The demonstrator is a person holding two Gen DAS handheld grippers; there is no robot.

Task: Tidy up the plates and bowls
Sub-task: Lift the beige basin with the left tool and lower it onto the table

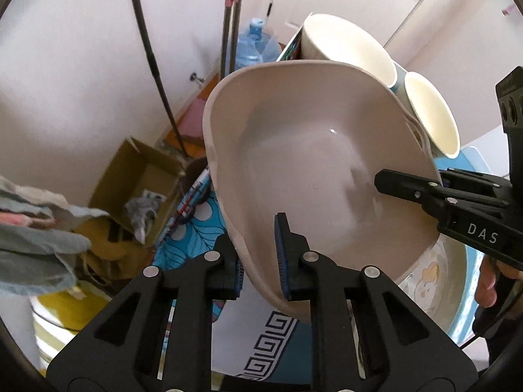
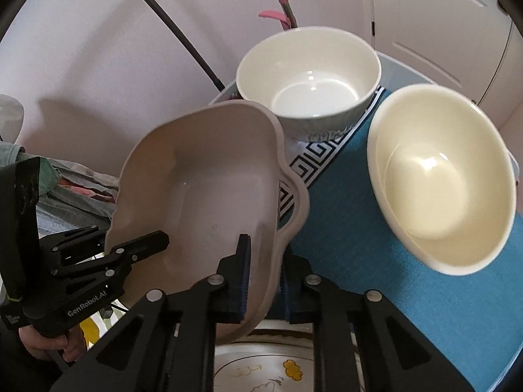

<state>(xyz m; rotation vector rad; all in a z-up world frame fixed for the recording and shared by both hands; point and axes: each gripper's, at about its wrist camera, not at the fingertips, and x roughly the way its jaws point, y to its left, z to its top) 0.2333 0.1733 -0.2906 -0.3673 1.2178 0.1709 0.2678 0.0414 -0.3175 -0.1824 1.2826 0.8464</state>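
A beige dish with a wavy rim [image 1: 310, 170] [image 2: 209, 189] is held in the air, tilted, by both grippers. My left gripper [image 1: 260, 261] is shut on its near rim. My right gripper [image 2: 263, 281] is shut on the opposite rim; it also shows in the left wrist view [image 1: 405, 189]. The left gripper shows in the right wrist view [image 2: 137, 248]. A white bowl [image 2: 307, 78] [image 1: 346, 45] and a cream bowl [image 2: 438, 176] [image 1: 431, 114] stand on the blue mat [image 2: 353, 238]. A plate with cartoon prints [image 2: 261, 366] [image 1: 431, 274] lies below the dish.
The mat has a white border with a dark key pattern [image 2: 323, 150] [image 1: 264, 343]. Left of the table are a cardboard box [image 1: 137, 183], a water jug [image 1: 255, 45], mop handles [image 1: 235, 19], a black pole [image 1: 153, 58] and folded cloths [image 1: 36, 228]. White doors [image 2: 431, 16] stand behind.
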